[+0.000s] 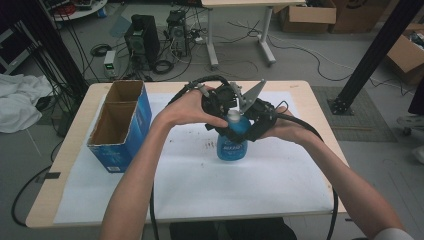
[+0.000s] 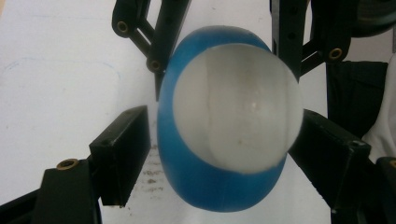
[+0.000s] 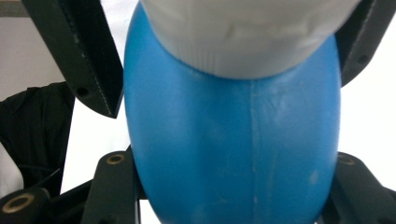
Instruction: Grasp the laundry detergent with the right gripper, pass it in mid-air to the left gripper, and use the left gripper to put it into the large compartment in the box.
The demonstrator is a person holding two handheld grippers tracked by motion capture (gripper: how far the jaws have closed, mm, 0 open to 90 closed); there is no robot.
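A blue bottle [image 1: 231, 147] with a white cap [image 1: 233, 117] stands upright on the white sheet at the table's middle. My right gripper [image 1: 239, 131] comes in from the right and is shut on the bottle's blue body [image 3: 233, 140], one jaw pressed against each side. My left gripper [image 1: 231, 116] reaches in from the left above it and straddles the cap [image 2: 233, 107]. Its right jaw lies against the cap, while a narrow gap shows beside its left jaw, so it stands open around the cap. The right gripper's jaws appear past the bottle in the left gripper view.
A blue cardboard box [image 1: 131, 131], open on top and split into two compartments, stands at the table's left. A white sheet [image 1: 200, 190] covers most of the wooden table [image 1: 65, 170]. Cables trail from both grippers over the front edge.
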